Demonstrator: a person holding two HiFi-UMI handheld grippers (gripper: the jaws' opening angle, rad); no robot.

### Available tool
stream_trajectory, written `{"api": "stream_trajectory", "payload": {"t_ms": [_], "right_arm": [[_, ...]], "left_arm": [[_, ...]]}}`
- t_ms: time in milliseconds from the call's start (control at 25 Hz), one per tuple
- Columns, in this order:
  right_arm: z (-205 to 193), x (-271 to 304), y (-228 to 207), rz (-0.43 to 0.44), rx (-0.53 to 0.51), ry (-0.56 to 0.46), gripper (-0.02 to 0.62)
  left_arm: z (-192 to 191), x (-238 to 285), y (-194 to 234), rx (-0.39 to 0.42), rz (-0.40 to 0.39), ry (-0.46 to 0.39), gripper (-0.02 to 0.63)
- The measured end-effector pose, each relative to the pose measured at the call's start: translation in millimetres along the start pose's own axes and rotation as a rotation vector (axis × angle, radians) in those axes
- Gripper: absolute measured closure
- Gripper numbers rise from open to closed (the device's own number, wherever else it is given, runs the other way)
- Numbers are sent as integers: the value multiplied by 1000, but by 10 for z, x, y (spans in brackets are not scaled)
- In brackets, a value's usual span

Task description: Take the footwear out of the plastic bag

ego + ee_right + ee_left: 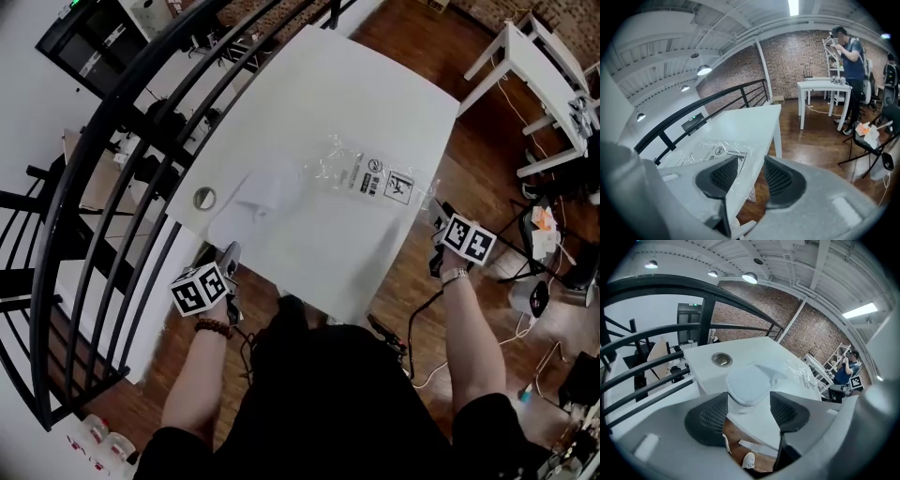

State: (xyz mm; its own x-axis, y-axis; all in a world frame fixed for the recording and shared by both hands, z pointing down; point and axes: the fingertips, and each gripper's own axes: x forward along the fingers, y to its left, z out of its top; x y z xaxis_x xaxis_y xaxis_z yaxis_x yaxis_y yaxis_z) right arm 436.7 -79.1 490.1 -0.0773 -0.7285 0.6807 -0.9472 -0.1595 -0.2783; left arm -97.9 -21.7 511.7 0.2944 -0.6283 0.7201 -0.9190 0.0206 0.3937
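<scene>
A flat white slipper (265,192) lies on the white table (375,94), left of a crumpled clear plastic bag (367,174) with printed labels. My left gripper (230,255) hangs just off the table's near left edge, open and holding nothing. In the left gripper view the slipper (749,382) lies ahead of the open jaws of that gripper (747,414), with the bag (802,371) beyond it. My right gripper (438,220) is at the table's right edge, open and not holding anything. In the right gripper view, this gripper (750,176) frames the table edge, with the bag (717,150) just ahead.
A black railing (122,141) curves along the table's left side. A round cable grommet (204,198) sits in the table near the slipper. A second white table (534,66) stands at the back right, and a person (851,65) stands beside it. Cables and a chair (553,234) are on the wooden floor at the right.
</scene>
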Motion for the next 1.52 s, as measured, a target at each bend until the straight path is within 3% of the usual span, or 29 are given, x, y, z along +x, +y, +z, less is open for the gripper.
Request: {"api": "stream_trajectory", "payload": {"t_ms": [240, 520, 680, 1040, 1520], "right_arm": [[54, -122, 135, 40, -144, -14, 439], [32, -276, 550, 146, -331, -40, 442], [-15, -418, 782, 204, -422, -53, 488], [-157, -833, 1237, 317, -578, -113, 579], [-323, -1474, 1870, 479, -716, -191, 603]], "left_arm": [[47, -149, -161, 23, 17, -48, 328], [60, -334, -502, 70, 1, -110, 364], [-2, -454, -764, 113, -15, -132, 382], [-198, -699, -1432, 245, -92, -161, 416], [-325, -1026, -2467, 471, -250, -230, 503]]}}
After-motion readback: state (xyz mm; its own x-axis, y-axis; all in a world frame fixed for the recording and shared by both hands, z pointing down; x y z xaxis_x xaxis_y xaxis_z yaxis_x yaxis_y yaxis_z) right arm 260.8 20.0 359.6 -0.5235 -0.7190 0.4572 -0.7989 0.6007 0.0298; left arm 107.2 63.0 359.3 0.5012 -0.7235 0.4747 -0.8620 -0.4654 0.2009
